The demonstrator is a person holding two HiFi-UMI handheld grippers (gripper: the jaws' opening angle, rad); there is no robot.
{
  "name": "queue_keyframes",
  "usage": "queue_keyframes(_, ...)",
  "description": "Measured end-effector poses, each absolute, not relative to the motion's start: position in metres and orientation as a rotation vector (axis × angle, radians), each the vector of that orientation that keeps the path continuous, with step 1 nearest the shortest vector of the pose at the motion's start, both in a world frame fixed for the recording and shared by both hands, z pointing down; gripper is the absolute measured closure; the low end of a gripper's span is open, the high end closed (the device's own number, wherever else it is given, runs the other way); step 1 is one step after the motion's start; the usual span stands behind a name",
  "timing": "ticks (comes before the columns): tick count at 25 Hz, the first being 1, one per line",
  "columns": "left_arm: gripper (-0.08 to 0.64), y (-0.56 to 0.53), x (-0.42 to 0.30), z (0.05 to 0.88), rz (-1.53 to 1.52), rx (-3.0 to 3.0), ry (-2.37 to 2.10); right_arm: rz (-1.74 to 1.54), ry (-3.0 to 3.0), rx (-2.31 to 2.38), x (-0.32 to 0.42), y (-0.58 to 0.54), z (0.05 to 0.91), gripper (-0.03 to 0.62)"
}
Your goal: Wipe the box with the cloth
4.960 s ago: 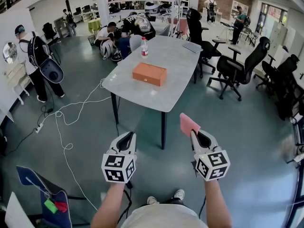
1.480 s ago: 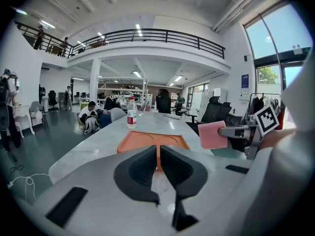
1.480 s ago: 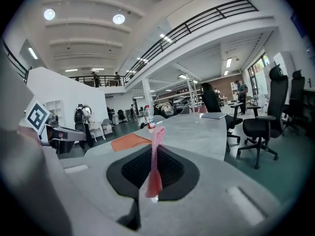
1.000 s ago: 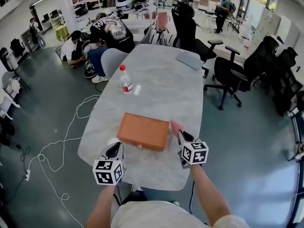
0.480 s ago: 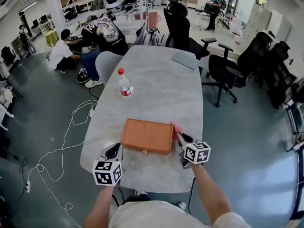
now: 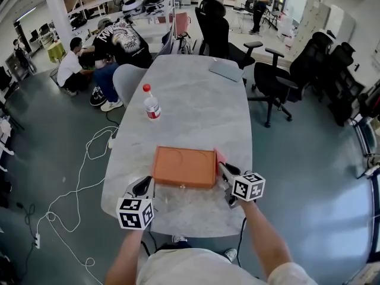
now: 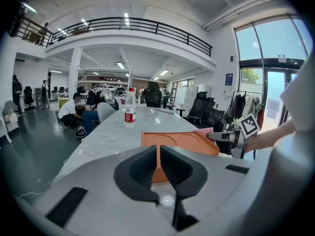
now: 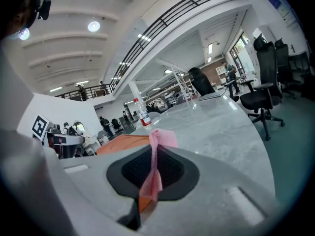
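Note:
A flat orange box [image 6: 184, 166] lies on the near end of the grey marble table [image 6: 196, 111]. My right gripper [image 6: 221, 167] is shut on a pink cloth [image 6: 218, 157] and hangs at the box's right end, level with its top. In the right gripper view the cloth [image 8: 156, 154] stands pinched between the jaws, with the box [image 8: 123, 142] just left of it. My left gripper [image 6: 143, 186] is shut on nothing, just short of the box's near left corner. The box [image 7: 179, 140] fills the middle of the left gripper view.
A water bottle [image 6: 151, 107] with a red cap stands beyond the box. A closed laptop [image 6: 225, 70] lies at the table's far end. Black office chairs [image 6: 279, 82] stand to the right. People sit on the floor at the far left. Cables trail over the floor at the left.
I have walked up to the table from a few steps away. Both grippers now hover over its near end, with the cloth brought up against the box's right end.

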State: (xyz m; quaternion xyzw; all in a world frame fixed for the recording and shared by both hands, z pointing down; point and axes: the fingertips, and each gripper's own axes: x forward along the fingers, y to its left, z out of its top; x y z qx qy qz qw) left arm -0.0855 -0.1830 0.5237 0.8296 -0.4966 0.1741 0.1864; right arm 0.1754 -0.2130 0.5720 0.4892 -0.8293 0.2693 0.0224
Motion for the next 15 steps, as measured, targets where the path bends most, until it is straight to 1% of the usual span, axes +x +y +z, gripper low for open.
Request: queue_keyframes(15,0.534,-0.182,-0.085,0.522,0.488,2.328,-1.409,0.871,-2.606,1.461,0.165,-0.198,0.569,0.577)
